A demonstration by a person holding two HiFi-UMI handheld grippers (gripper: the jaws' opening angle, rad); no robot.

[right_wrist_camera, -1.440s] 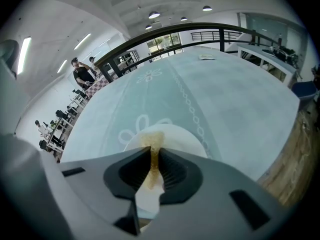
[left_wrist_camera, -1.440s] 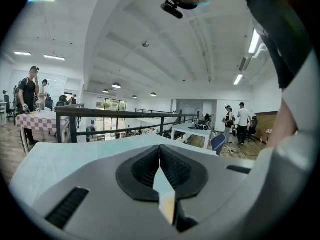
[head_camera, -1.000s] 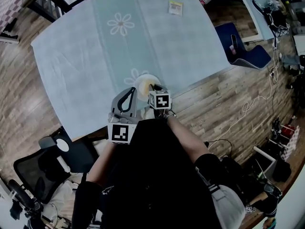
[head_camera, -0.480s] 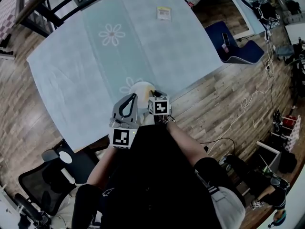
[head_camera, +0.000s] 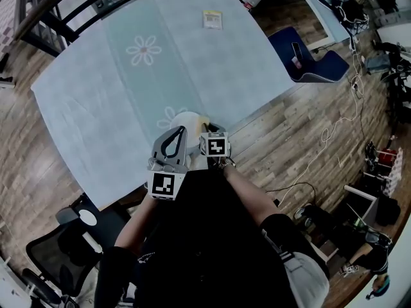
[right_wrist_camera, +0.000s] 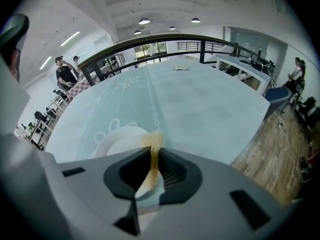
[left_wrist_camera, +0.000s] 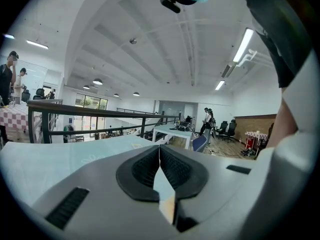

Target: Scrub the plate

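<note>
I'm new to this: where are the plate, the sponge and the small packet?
plate (right_wrist_camera: 116, 140), right gripper view, bare white face.
sponge (right_wrist_camera: 152, 140), right gripper view, its frayed tip.
packet (head_camera: 212, 19), head view, its middle.

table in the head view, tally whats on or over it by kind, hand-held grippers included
plate: 1
scrub pad: 1
small yellowish packet: 1
hand-held grippers: 2 (left hand-held gripper, right hand-held gripper)
total: 5
</note>
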